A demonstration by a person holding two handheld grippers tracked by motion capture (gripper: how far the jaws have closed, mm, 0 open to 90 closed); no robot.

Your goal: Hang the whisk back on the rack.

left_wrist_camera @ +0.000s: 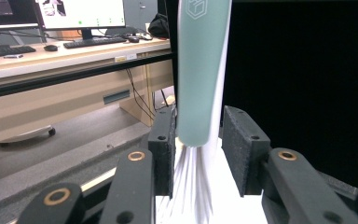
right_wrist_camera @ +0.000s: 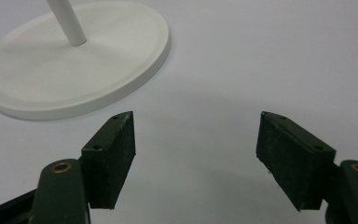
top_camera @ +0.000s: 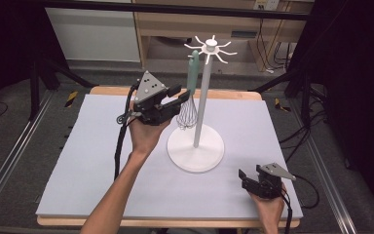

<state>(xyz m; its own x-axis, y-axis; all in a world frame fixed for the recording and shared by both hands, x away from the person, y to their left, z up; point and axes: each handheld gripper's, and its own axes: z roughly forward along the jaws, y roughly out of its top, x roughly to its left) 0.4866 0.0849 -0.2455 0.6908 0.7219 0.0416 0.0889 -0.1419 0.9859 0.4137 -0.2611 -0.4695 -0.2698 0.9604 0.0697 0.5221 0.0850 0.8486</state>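
Hanging from one stand [top_camera: 196, 146], one whisk [top_camera: 191, 87] sits between loosened left gripper [top_camera: 177, 100] jaws; right gripper [top_camera: 246, 176] jaws gape.

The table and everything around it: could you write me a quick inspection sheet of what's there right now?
Surface: white table cover on a wooden-edged table, flat.
Job's things: whisk with a pale green handle hanging at a hook of the white stand; the stand is upright on its round base.
Clutter: nothing seen.
Grippers: left gripper has its jaws either side of the whisk handle, a gap showing at the right pad, so it seems released. Right gripper is open over bare cover near the stand's base, holding nothing.
Cables: black cable trails from the left gripper along the forearm.
Surroundings: wooden desk with monitor and keyboard; floor rails, dark curtains.
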